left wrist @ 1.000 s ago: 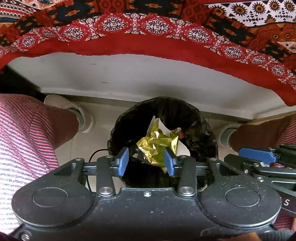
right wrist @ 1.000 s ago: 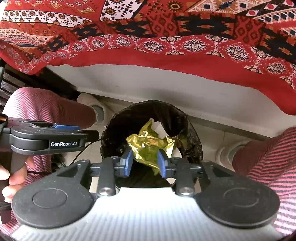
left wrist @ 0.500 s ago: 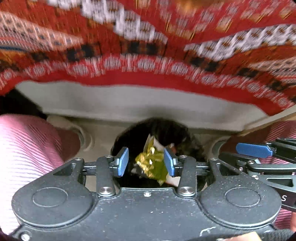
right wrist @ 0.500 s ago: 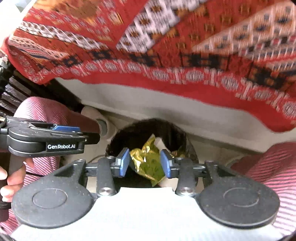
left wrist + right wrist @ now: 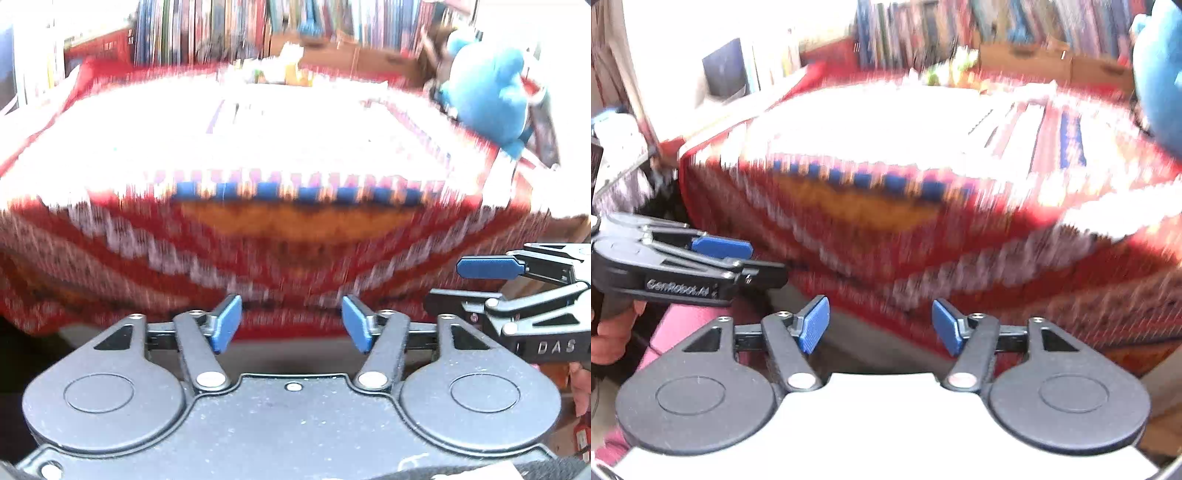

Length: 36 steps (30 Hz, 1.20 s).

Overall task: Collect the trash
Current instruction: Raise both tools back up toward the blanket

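My left gripper [image 5: 291, 323] faces the hanging edge of a red patterned tablecloth [image 5: 258, 236], its jaws opening and nothing between the blue pads. My right gripper [image 5: 881, 323] is likewise opening and empty before the same cloth [image 5: 923, 240]. Each gripper shows in the other's view: the right one [image 5: 484, 267] at the right edge, the left one [image 5: 720, 247] at the left edge. Both views are motion-blurred. No trash bin is in view. Small bright items [image 5: 280, 74] lie at the table's far edge [image 5: 945, 70], too blurred to identify.
A blue plush toy [image 5: 487, 96] sits on the table's right side. Shelves of books [image 5: 258, 26] stand behind the table. A hand [image 5: 609, 332] holds the left gripper's handle, above a pink striped trouser leg [image 5: 687, 325].
Both grippers rose from over the black bin with gold foil to table height and tilted upward. The bin dropped out of view. Both sets of jaws spread wider.
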Each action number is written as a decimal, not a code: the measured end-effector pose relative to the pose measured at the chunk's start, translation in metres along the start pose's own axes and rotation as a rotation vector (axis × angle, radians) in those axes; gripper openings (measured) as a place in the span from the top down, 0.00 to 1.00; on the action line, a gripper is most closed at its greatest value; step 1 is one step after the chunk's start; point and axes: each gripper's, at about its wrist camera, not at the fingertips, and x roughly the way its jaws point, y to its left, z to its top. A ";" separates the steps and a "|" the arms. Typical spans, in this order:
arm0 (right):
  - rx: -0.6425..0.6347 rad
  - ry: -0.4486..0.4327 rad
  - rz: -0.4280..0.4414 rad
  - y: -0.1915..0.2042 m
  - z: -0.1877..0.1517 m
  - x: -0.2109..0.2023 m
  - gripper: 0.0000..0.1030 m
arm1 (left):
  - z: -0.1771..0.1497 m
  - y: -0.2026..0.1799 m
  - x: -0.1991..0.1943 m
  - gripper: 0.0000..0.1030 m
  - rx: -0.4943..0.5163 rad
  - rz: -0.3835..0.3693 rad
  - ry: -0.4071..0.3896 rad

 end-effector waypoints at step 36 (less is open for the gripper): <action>0.176 -0.241 -0.327 -0.152 0.177 0.087 0.13 | 0.166 0.049 0.145 0.28 -0.055 0.145 -0.147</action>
